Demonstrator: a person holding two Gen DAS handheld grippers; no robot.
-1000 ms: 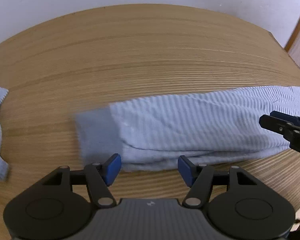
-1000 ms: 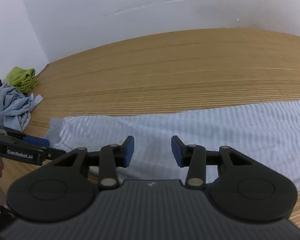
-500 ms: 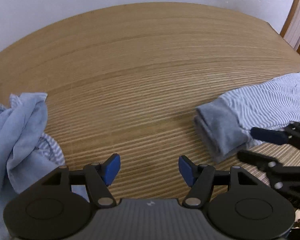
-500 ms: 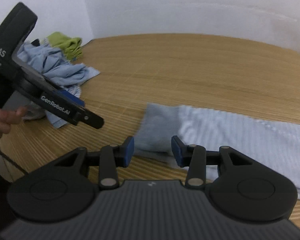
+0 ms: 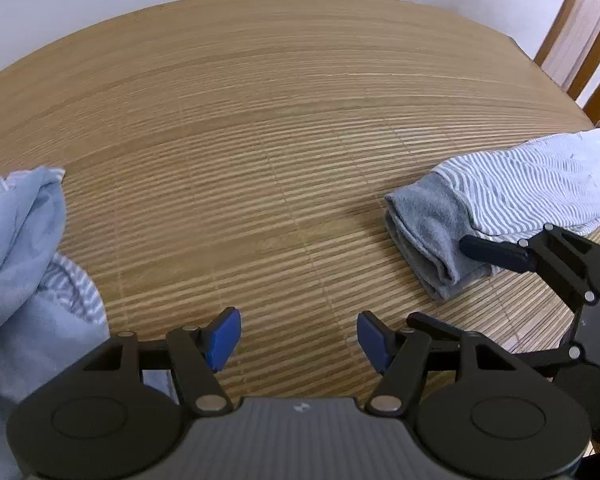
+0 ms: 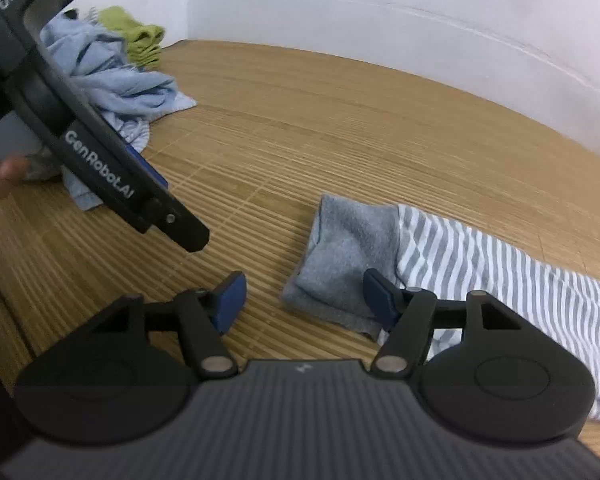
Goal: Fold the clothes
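Both claws gape wide, holding nothing: left gripper (image 5: 299, 338), right gripper (image 6: 303, 298). Pinch the cuff (image 6: 346, 254) deep, catching all layers of garment (image 6: 500, 280).

A folded grey-and-white striped garment with a plain grey cuffed end (image 6: 440, 264) lies on the slatted bamboo table mat (image 5: 284, 128), its cuffed end pointing left. Well apart to its left sits a crumpled heap of pale blue clothes (image 6: 112, 84), with a bunched green cloth (image 6: 138, 34) behind it near the white wall (image 6: 380, 4). The right gripper (image 6: 304, 300) straddles the cuff's near corner, and the left gripper (image 5: 298, 338) hangs over bare mat between heap and garment
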